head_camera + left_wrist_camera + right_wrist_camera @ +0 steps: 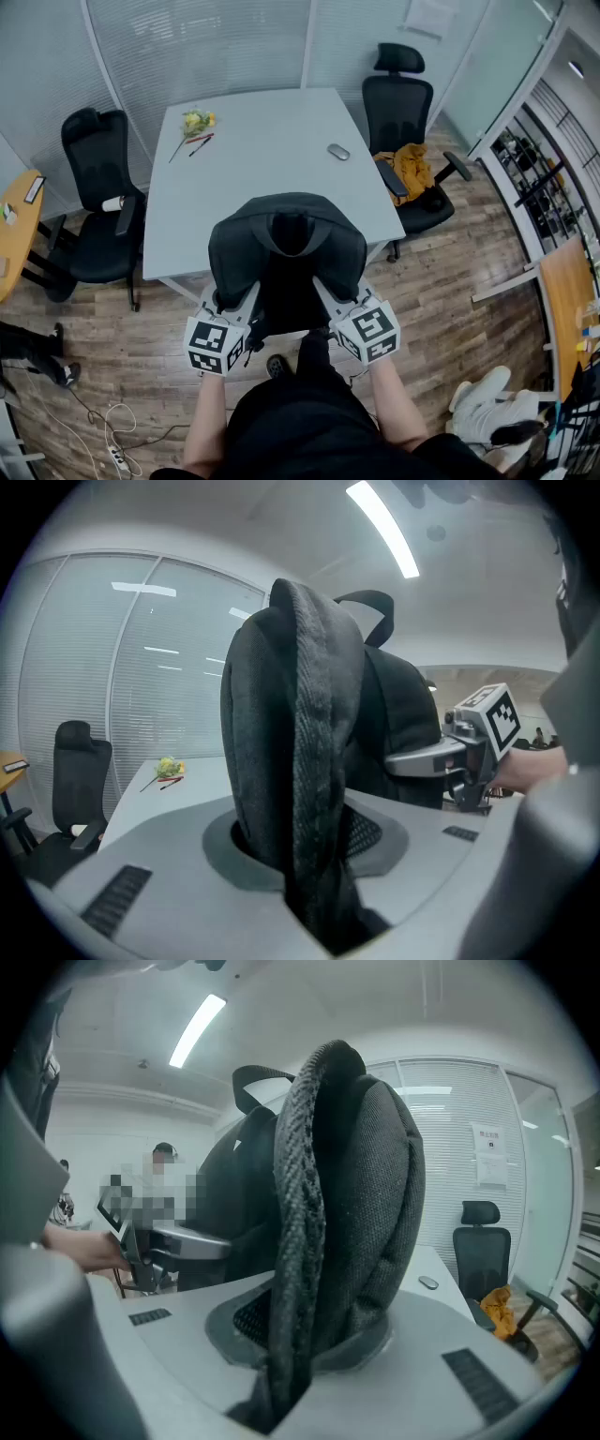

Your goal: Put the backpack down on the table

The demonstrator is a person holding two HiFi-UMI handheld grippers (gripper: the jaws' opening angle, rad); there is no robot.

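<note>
1. The table (272, 169) stretches ahead toward 12 o'clock.
2. The backpack (286, 248) is held upright over the table's 6 o'clock edge. It seems not yet set down, so this is the carrying step.
3. The left tool (242, 305) at its 7 o'clock and the right tool (330, 298) at 5 each clamp its padded edge. Next it likely needs carrying forward and lowering.

Black backpack (286, 248) was held up by both grippers, overlapping the near edge of the white table (272, 178); contact with the tabletop could not be told. Left gripper (236, 305) gripped its lower left side, right gripper (336, 298) its lower right. On the far tabletop lay a yellow bunch (197, 121), a red pen (200, 139) and a computer mouse (338, 152). The right-hand office chair (398, 98) bore an orange garment (411, 169).
</note>
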